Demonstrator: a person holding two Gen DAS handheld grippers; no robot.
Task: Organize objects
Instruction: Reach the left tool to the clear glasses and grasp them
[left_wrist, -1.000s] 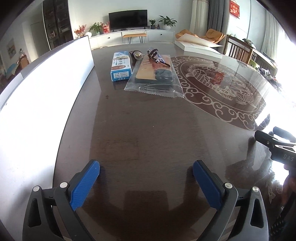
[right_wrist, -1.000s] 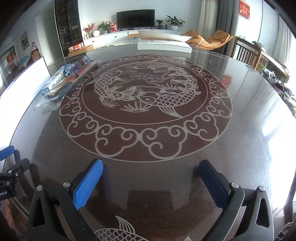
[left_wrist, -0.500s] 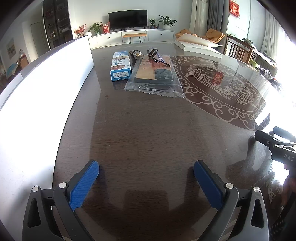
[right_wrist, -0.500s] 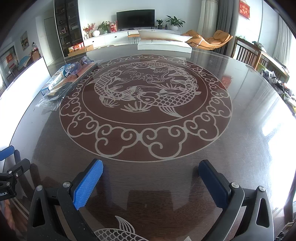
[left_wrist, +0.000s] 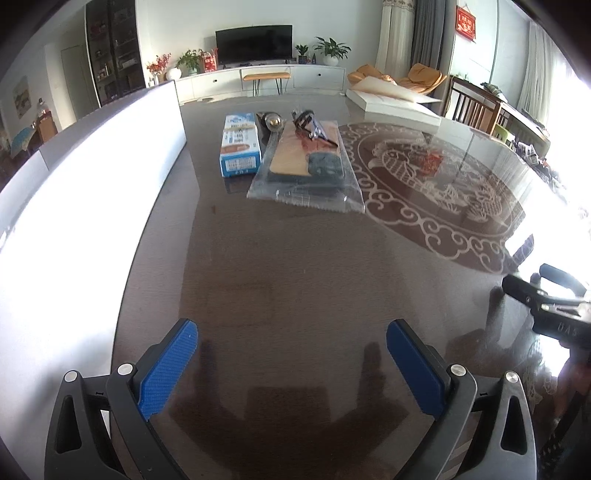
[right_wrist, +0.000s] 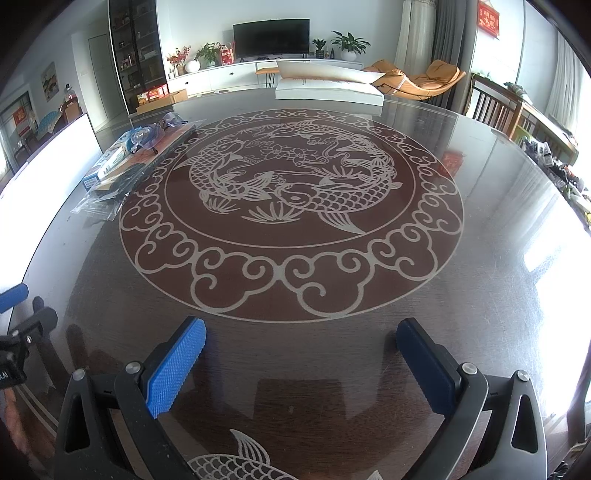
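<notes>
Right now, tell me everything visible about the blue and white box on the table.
The blue and white box is a long rectangular carton, apparently cardboard, lying flat on the dark glossy table with its printed top up. Its print is too small to read. It lies lengthwise away from the left gripper, just left of the clear plastic packet; whether they touch is unclear. Neither gripper is near it.

Daylight floods in from the right, blowing out the white board; the glossy table shows glare and reflections; fisheye edges bend, corners dark.
</notes>
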